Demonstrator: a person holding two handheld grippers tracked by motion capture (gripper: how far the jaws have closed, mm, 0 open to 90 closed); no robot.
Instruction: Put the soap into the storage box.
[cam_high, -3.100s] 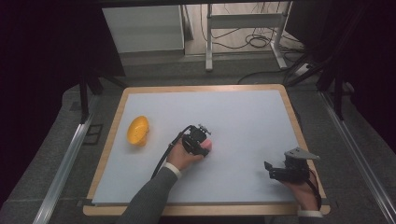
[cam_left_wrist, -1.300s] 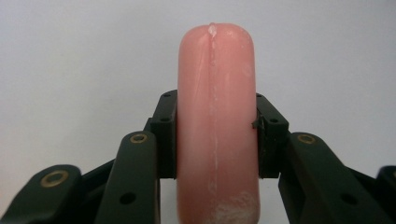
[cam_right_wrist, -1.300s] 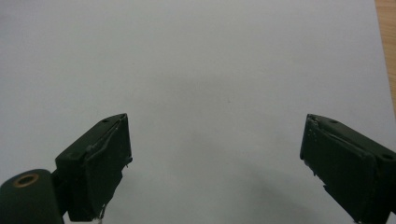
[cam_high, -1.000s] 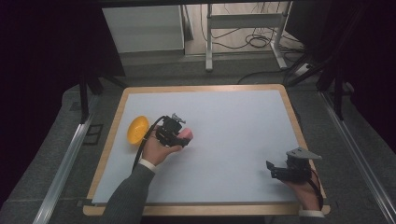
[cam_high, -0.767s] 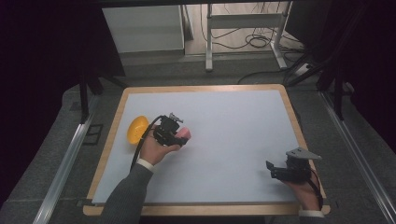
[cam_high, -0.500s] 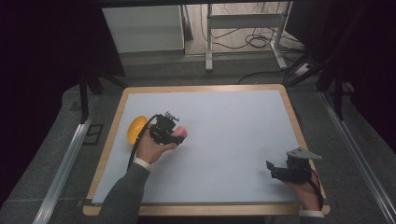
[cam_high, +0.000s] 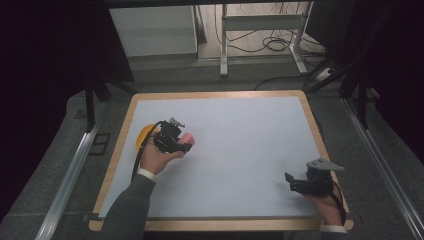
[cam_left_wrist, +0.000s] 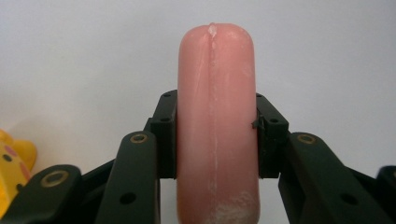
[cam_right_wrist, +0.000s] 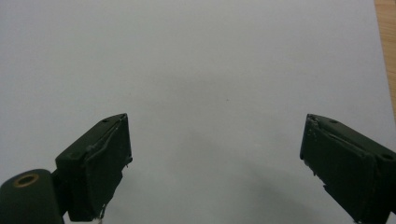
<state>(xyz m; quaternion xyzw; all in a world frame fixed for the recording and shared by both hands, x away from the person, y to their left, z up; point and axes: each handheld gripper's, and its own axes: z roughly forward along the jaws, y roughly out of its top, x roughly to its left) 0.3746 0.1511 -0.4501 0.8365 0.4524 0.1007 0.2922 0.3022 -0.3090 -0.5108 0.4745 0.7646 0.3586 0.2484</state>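
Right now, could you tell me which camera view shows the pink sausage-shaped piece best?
The left gripper view: the pink sausage-shaped piece stands large and sharp, clamped in the left gripper. The high view shows it small beside the hand.

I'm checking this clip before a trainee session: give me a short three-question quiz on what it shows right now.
1. True or false: the left gripper is shut on the pink sausage-shaped toy.
2. What stands between the fingers of the right gripper?
A. an orange ball
B. nothing
C. a green cloth
3. In the high view, what lies just behind the left gripper, at the left side of the white board?

Key
1. True: both pads press its sides.
2. B: the fingers stand wide apart above bare board.
3. The yellow-orange toy.
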